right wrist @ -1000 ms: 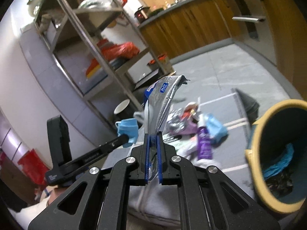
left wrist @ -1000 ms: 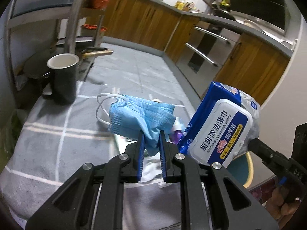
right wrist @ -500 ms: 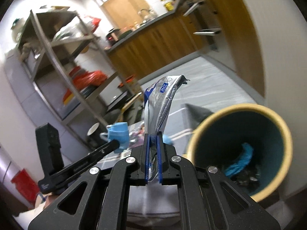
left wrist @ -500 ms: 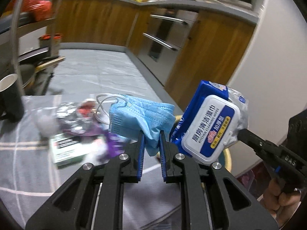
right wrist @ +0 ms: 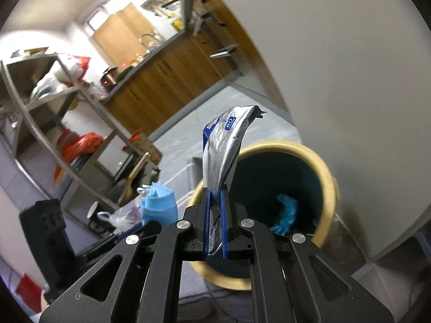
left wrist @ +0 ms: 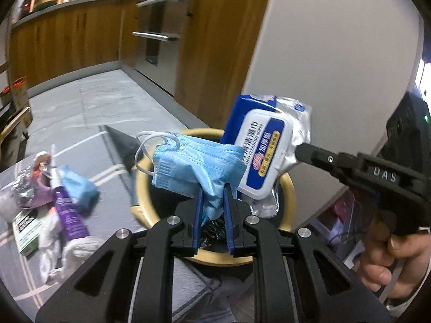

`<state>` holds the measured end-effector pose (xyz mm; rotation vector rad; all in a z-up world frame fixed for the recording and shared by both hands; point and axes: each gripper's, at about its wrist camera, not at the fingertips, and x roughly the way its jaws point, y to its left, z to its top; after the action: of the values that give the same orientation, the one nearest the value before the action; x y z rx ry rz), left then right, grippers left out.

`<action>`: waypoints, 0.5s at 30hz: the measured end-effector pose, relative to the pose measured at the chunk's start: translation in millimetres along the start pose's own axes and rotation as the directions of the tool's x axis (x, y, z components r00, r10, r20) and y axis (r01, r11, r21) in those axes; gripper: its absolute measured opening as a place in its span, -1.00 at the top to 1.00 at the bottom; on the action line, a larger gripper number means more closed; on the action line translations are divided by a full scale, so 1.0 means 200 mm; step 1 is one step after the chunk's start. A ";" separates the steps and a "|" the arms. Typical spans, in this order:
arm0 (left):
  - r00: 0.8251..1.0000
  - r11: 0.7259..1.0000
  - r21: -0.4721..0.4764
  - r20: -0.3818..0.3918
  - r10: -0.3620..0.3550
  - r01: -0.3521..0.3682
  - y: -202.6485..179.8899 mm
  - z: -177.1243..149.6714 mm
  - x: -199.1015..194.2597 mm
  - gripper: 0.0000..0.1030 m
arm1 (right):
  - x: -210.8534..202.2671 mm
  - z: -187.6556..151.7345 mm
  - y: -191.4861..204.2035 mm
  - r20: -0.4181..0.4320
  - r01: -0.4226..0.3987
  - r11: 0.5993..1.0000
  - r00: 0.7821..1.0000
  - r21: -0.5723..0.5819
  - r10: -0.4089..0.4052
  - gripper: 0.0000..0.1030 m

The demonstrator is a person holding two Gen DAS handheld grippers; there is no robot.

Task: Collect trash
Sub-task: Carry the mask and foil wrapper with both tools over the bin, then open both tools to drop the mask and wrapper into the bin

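Trash is in both grips: a blue face mask [left wrist: 196, 167] pinched in the left tongs [left wrist: 211, 215] and an emptied wet-wipe packet [right wrist: 223, 161] pinched by its edge in the right tongs [right wrist: 214, 228], both hanging over the mouth of the yellow-rimmed bin [right wrist: 327, 172]. To drop them cleanly, I would bring each well inside the rim before spreading the fingers, since the limp mask could catch on the edge. More litter, a purple tube [left wrist: 68, 215] among it, lies on the grey-clothed surface [left wrist: 80, 140] beside the bin.
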<state>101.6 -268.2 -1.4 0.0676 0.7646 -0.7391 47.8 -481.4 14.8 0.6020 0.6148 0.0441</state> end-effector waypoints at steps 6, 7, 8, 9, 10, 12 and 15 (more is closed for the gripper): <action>0.997 0.999 -0.033 -0.061 -0.037 0.035 0.00 0.00 0.12 0.73 | 0.06 -0.02 -0.04 -0.023 0.034 0.999 0.999 0.005 -0.034 0.84; 0.996 0.998 -0.047 -0.076 -0.048 0.045 0.02 0.00 0.14 0.73 | 0.07 -0.02 -0.04 -0.029 0.041 0.999 0.999 0.001 -0.041 0.84; 0.995 0.997 -0.054 -0.085 -0.055 0.050 0.02 -0.01 0.16 0.73 | 0.08 -0.02 -0.04 -0.034 0.045 0.999 0.998 -0.001 -0.045 0.84; 0.993 0.996 -0.062 -0.099 -0.063 0.057 0.03 -0.01 0.18 0.73 | 0.10 -0.03 -0.04 -0.040 0.050 0.999 0.998 -0.002 -0.050 0.84; 0.992 0.996 -0.064 -0.107 -0.064 0.057 0.03 -0.02 0.20 0.73 | 0.11 -0.03 -0.04 -0.046 0.055 0.998 0.997 -0.002 -0.055 0.84; 0.990 0.996 -0.067 -0.127 -0.066 0.058 0.03 -0.03 0.23 0.73 | 0.14 -0.03 -0.03 -0.055 0.061 0.998 0.997 -0.002 -0.061 0.84; 0.987 0.996 -0.066 -0.148 -0.064 0.054 0.04 -0.05 0.26 0.73 | 0.16 -0.05 -0.03 -0.072 0.069 0.998 0.995 0.001 -0.068 0.84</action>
<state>126.1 -289.6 -45.0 0.0449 0.9361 -0.7722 68.7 -474.8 -11.8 0.5846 0.7048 0.0000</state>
